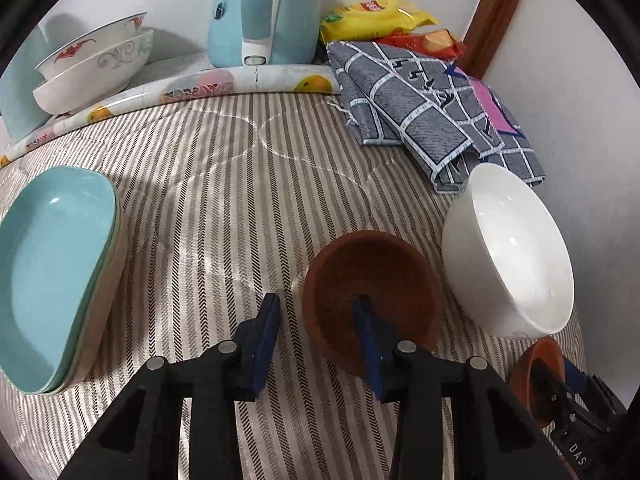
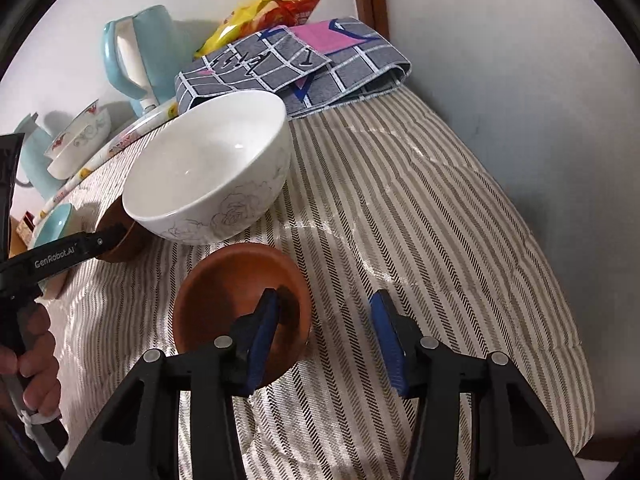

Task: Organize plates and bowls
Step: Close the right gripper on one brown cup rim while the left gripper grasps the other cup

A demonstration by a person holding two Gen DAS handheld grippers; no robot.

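Note:
A small brown bowl [image 1: 372, 280] sits on the striped cloth; my left gripper [image 1: 318, 328] is open, its right finger inside the bowl and its left finger outside the rim. A second small brown bowl [image 2: 236, 292] lies under my right gripper [image 2: 326, 332], which is open with its left finger inside that bowl; it also shows in the left wrist view [image 1: 536, 376]. A large white bowl [image 2: 208, 172] stands just behind both brown bowls and shows in the left wrist view [image 1: 508, 248]. Stacked turquoise plates [image 1: 52, 276] lie at the left.
Two stacked patterned white bowls [image 1: 96, 64] stand at the back left beside a light-blue kettle [image 1: 264, 12]. A folded grey checked cloth [image 1: 420, 108] and snack bags [image 1: 376, 16] lie at the back right by the wall. A rolled printed mat [image 1: 180, 92] crosses the back.

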